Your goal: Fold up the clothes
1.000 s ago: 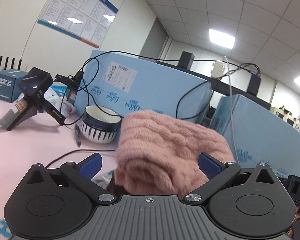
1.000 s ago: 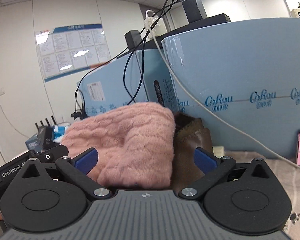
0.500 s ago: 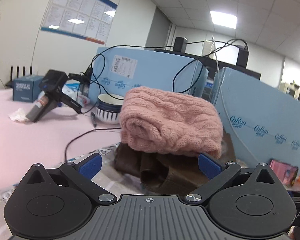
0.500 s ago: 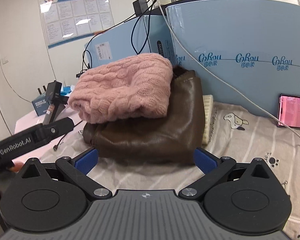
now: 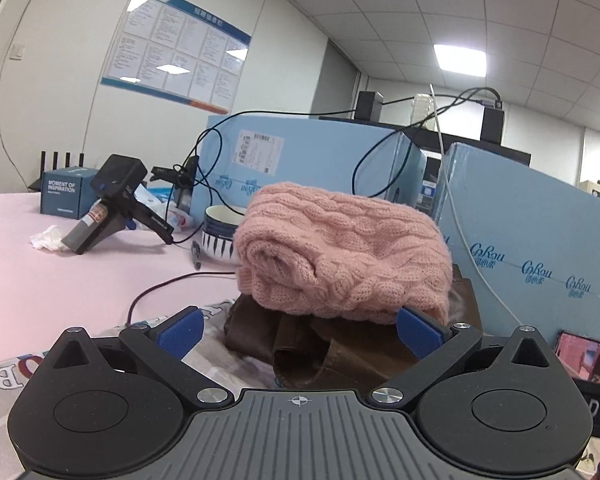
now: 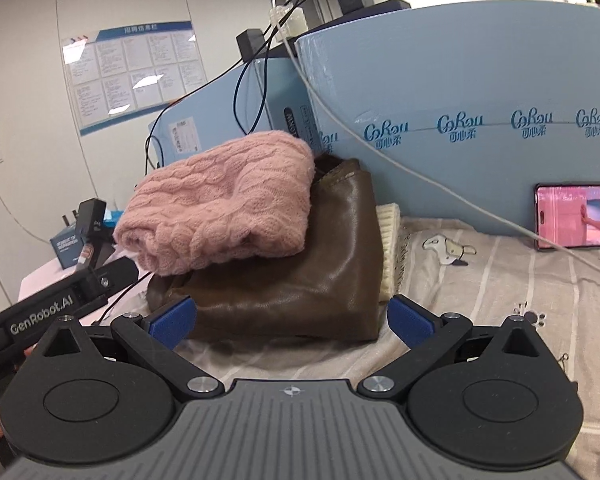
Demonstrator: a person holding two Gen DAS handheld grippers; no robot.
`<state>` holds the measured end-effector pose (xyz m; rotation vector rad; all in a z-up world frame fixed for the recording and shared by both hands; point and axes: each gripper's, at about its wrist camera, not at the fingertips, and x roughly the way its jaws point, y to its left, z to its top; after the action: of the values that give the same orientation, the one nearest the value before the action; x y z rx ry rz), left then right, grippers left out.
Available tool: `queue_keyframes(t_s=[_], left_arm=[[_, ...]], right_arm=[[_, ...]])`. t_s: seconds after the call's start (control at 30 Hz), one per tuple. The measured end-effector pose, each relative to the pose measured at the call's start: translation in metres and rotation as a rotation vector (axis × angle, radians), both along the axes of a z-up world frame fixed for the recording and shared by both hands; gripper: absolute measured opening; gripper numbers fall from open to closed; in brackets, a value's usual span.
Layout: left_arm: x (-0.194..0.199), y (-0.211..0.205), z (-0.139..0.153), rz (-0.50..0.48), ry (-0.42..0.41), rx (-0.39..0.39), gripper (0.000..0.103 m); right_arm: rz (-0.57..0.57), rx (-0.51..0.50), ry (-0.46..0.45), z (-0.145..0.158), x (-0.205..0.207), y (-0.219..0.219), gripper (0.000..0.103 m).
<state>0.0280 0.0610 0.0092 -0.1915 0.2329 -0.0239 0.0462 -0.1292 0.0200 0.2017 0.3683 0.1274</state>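
A folded pink cable-knit sweater (image 5: 340, 248) (image 6: 224, 204) lies on top of a folded brown leather garment (image 5: 324, 348) (image 6: 300, 276). A cream knit piece (image 6: 389, 248) sticks out behind the brown one. The stack rests on a striped printed cloth (image 6: 500, 280). My left gripper (image 5: 298, 330) is open and empty, a short way in front of the stack. My right gripper (image 6: 292, 320) is open and empty, also just in front of the stack. The left gripper's body (image 6: 60, 304) shows at the left of the right wrist view.
Blue boxes (image 5: 540, 248) (image 6: 460, 112) stand behind the stack with cables over them. A phone (image 6: 576, 216) leans against the box at right. On the pink table (image 5: 60, 276) are a striped bowl (image 5: 220, 236), a pen (image 5: 196, 254), a spare gripper (image 5: 112, 204) and a small box (image 5: 66, 196).
Both grippers have pulled back from the pink sweater. It was close between the open fingers one second ago and now rests on the brown garment, farther away.
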Motion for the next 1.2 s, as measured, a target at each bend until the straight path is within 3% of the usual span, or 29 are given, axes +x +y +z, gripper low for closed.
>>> queue_keyframes(t_s=[0.27,0.43,0.57,1.0,1.2], left_arm=[[0.011,0.001,-0.009,0.071,0.043,0.048,0.103],[0.016,0.0,-0.016,0.104,0.098,0.106,0.103],[0.019,0.007,-0.019,0.131,0.148,0.101,0.103],[0.045,0.005,-0.039,0.105,0.369,0.143,0.103],[0.053,0.0,-0.045,0.113,0.441,0.185,0.103]], right_arm=[[-0.05,-0.099,-0.029,-0.011,0.016,0.01,0.103],[-0.084,-0.175,0.011,-0.025,0.026,0.016,0.103],[-0.097,-0.212,0.064,-0.031,0.032,0.018,0.103],[-0.076,-0.18,0.26,-0.049,0.057,0.01,0.103],[-0.078,-0.204,0.286,-0.053,0.059,0.013,0.103]])
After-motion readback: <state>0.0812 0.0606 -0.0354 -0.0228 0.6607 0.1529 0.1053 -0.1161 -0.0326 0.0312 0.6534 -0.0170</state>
